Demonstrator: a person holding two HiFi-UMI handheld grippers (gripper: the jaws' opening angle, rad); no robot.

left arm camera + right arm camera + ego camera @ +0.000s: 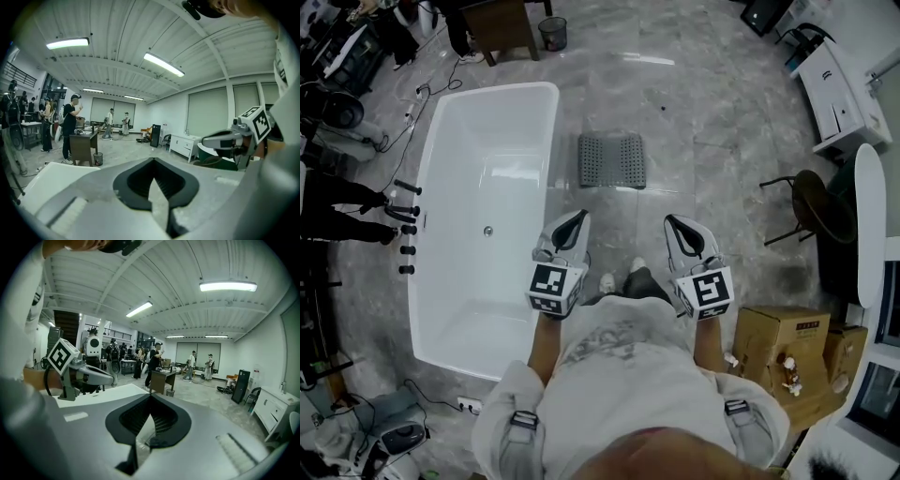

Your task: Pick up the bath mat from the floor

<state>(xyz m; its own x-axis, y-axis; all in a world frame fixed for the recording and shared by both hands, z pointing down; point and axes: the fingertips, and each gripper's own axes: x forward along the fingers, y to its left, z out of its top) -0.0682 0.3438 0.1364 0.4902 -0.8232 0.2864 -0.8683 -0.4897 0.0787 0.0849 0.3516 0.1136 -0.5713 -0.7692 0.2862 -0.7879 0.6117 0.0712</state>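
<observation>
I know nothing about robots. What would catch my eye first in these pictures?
A big white bathtub fills the left of the head view. A small grey bath mat lies flat on the grey floor, a little to the right of the tub. Nearer the camera, the left gripper and right gripper are held out side by side toward the mat, both shut and empty.

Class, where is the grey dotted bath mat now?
In the head view, the bath mat lies on the floor just right of the white bathtub, ahead of the left gripper and right gripper.

Grey perforated bath mat (612, 160) flat on floor.
</observation>
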